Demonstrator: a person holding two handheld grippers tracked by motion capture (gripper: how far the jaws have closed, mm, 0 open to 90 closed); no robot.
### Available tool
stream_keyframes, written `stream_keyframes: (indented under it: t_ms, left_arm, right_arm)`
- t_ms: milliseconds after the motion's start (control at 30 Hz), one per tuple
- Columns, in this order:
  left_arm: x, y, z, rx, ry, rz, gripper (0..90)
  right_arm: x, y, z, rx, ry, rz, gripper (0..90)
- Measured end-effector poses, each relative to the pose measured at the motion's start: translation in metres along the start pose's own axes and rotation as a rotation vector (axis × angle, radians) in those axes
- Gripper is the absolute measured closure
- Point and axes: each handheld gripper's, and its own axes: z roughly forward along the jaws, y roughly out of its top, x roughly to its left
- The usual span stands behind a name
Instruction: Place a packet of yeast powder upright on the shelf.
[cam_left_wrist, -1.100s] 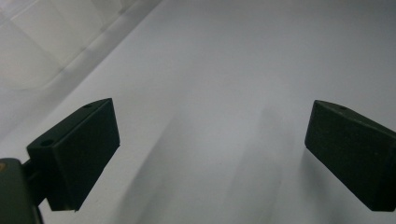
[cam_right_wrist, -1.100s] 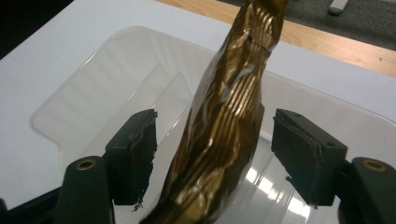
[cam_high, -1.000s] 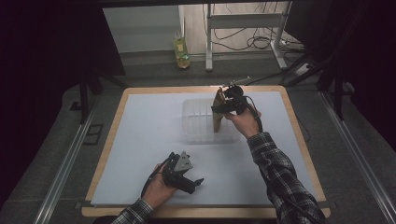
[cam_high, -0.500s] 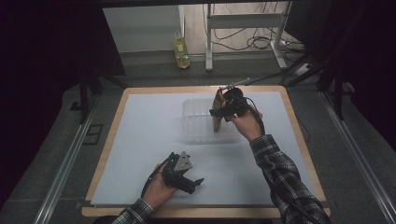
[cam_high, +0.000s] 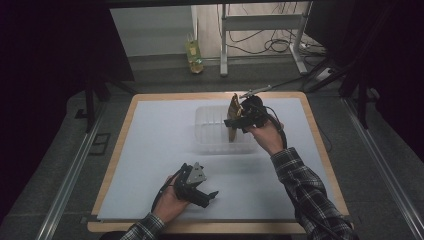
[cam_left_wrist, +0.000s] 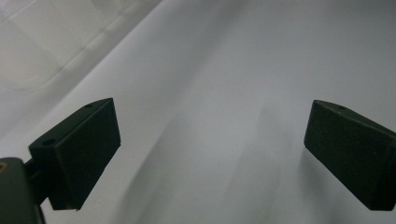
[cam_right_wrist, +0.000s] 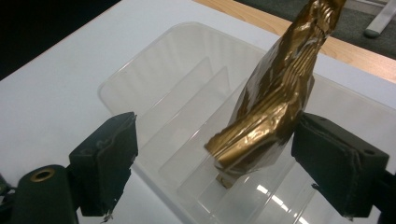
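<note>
As the right gripper (cam_right_wrist: 212, 158) hangs over the clear plastic tray (cam_high: 210, 127), its jaws have just been opening, and they now stand wide apart. Between them sits a gold foil packet (cam_right_wrist: 275, 93): crinkled, upright but leaning, lower end down inside the tray among the moulded ribs. One side of the foil lies against the jaw at the right of the right gripper view; the other jaw is well clear of it, so nothing is pinched. Held against the high view of a second ago, the hand has hardly shifted; the jaws' spread is what differs.

Reading: the packet has been let go into the tray. It seems to stand by leaning on that one pad and perhaps a rib, so it may topple when the gripper lifts off. A straight, slow lift would suit.

Left gripper (cam_high: 200, 192): resting low on the white sheet (cam_high: 150, 150) near the table's near edge, well apart from the tray. Jaws wide, nothing between them, only bare sheet ahead in the left gripper view. No change in its position over the last second.

Wooden table edge (cam_high: 320, 145) frames the sheet.
</note>
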Motion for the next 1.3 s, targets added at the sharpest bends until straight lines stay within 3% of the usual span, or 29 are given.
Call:
stream_keyframes:
  t_ms: [333,967,1300]
  left_arm:
    - [0.0,0.0,0.0,-0.002,-0.022,-0.009,3.8]
    - [0.002,-0.001,-0.001,-0.038,0.005,0.006,2.3]
    - [0.004,-0.002,-0.004,-0.042,0.018,0.003,2.3]
  right_arm:
    - [0.002,-0.011,-0.007,-0.002,0.017,-0.026,12.9]
    - [0.004,-0.033,-0.015,0.001,0.047,-0.038,10.4]
    - [0.006,-0.05,-0.018,0.023,0.052,-0.075,7.4]
